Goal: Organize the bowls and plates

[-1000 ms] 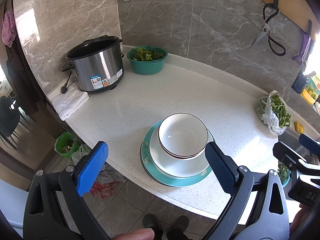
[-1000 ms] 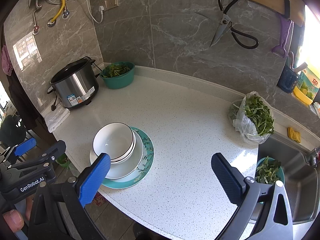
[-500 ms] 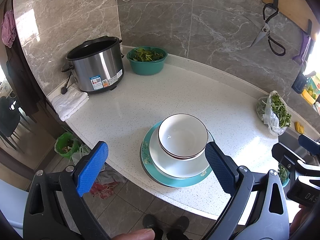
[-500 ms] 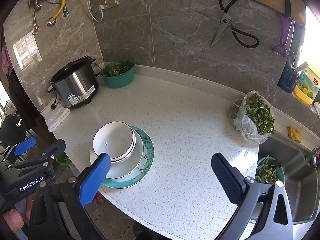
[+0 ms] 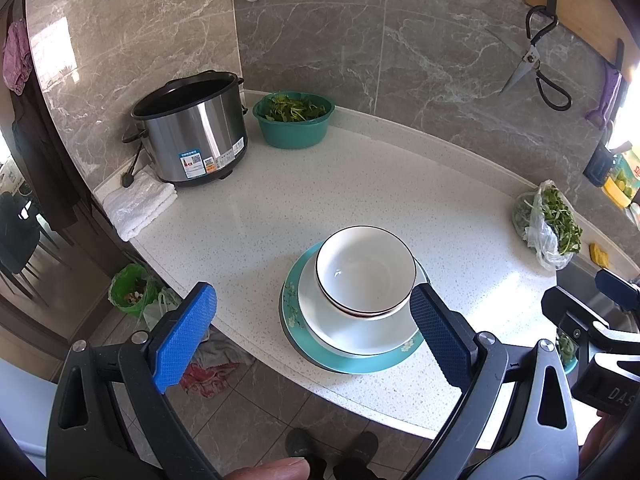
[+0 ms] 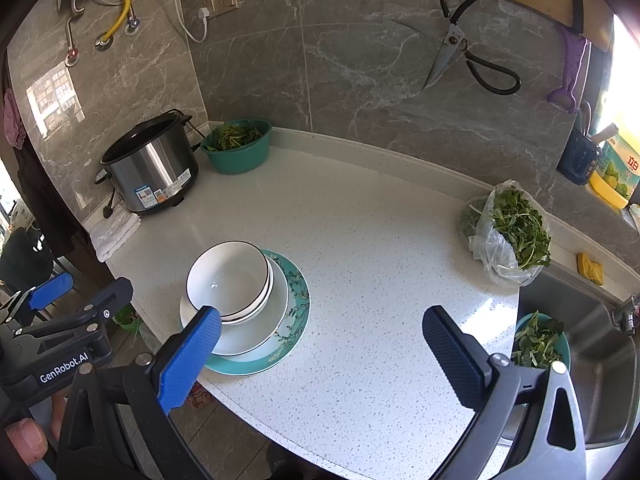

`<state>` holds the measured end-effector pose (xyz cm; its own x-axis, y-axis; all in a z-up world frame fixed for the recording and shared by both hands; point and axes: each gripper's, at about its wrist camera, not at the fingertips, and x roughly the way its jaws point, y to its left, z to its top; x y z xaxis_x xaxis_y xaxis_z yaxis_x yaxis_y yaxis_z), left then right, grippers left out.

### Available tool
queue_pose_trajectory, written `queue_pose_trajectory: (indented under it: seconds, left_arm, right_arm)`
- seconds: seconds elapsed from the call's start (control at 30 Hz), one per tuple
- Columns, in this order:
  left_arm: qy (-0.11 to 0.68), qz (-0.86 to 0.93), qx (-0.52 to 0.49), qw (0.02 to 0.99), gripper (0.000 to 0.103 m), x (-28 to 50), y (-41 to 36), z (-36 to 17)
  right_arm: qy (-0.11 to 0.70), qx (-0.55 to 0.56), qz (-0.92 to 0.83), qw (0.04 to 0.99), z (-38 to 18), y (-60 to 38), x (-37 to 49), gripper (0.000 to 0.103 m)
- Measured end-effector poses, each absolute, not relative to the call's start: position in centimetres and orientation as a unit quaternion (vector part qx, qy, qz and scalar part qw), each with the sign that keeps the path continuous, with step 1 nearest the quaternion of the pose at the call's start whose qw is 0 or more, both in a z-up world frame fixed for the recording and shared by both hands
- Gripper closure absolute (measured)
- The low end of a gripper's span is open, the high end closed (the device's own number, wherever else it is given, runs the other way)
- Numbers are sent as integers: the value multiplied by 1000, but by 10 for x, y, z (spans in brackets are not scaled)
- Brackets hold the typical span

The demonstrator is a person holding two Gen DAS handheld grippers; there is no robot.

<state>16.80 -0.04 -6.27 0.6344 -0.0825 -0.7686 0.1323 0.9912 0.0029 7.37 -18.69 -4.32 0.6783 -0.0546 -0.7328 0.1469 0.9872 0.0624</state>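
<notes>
Mostly white speckled table (image 5: 360, 184), curved front edge, grey marble wall behind. Steel cooker pot (image 5: 192, 132) at back left of table, lid off. Teal basin (image 5: 294, 124) of greens just beside pot, against wall. Folded white towel (image 5: 138, 204) at left table edge, in front of pot. Clear bag of greens (image 6: 508, 232) at right side of table, near sink (image 6: 600, 360); second teal bowl of greens (image 6: 540, 340) down in sink. Stack near front edge of table: teal floral plate (image 5: 352, 362) at bottom, white plate (image 5: 352, 336) on it, then nested white bowls (image 5: 366, 268) with dark rims on top, upright, sitting toward back of plates. At least two bowls by visible rims in right wrist view; exact count unclear. Left gripper (image 5: 312, 336) held above front edge of table, fingers (image 5: 184, 336) spread wide, nothing between them; right-side pad overlapping stack edge in view, contact not clear. Right gripper (image 6: 320, 360) over table to right of stack, fingers (image 6: 452, 356) likewise wide apart, holding nothing. Scissors (image 6: 460, 52) hanging on wall under wooden board. Yellow sponge (image 6: 590, 268) on ledge behind sink. Thumb tip (image 5: 272, 470) at bottom of left wrist view.
</notes>
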Motion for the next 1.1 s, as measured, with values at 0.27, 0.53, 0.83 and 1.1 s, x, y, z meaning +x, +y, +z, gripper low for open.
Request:
queue_pose_trajectory:
  seconds: [0.27, 0.53, 0.83, 1.1]
  left_arm:
    - [424, -59, 30, 903, 4, 169, 0, -63]
    - [424, -55, 30, 904, 4, 168, 0, -64]
    - [413, -49, 24, 909, 4, 163, 1, -66]
    - [413, -49, 22, 909, 4, 162, 0, -65]
  right_arm:
    - [400, 58, -53, 913, -44, -188, 74, 0]
    - [403, 59, -48, 912, -45, -189, 76, 0]
    - [409, 60, -40, 910, -48, -195, 79, 0]
    - [412, 60, -36, 909, -48, -195, 80, 0]
